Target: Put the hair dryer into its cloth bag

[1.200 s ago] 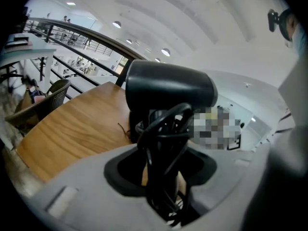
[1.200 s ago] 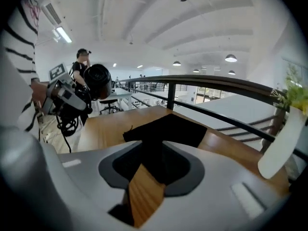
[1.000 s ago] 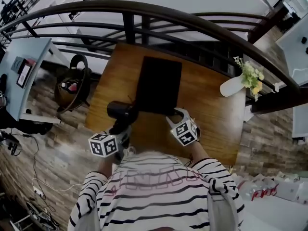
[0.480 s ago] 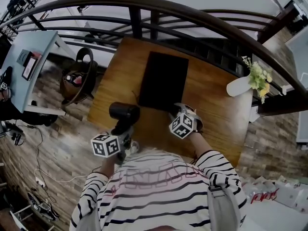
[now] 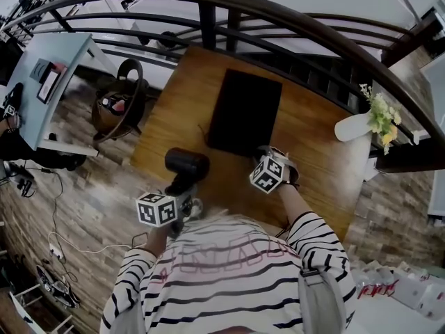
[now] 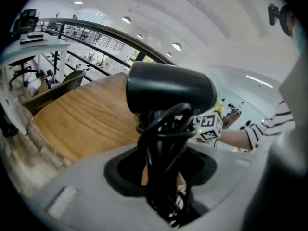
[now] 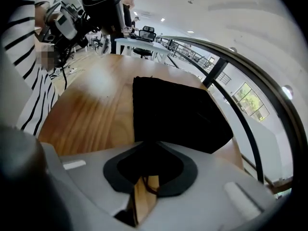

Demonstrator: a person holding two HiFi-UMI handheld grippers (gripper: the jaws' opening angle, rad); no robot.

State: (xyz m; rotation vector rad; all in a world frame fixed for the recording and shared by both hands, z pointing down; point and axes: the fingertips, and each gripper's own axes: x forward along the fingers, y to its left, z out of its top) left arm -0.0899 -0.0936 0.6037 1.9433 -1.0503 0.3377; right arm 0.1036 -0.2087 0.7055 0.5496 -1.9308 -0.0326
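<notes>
**Head view:** the hair dryer (image 5: 186, 164) is held upright over the wooden table (image 5: 313, 165), near the left corner of the flat black cloth bag (image 5: 245, 113).

**Left gripper view only:** the left gripper (image 6: 161, 177) is clamped on the dryer's cord-wrapped handle.

**Right gripper view only:** the right gripper (image 7: 147, 177), its jaws just closing, pinches the bag's near edge.

The shirt lettering is unreadable.

Bright, even indoor light, ceiling lights (image 6: 127, 19) overhead, soft glare on the wooden table (image 7: 96, 81), cloth bag (image 5: 245, 113) a flat black patch without detail, hair dryer (image 6: 168, 88) blurred near the lens, strong fisheye bending and dark corners
</notes>
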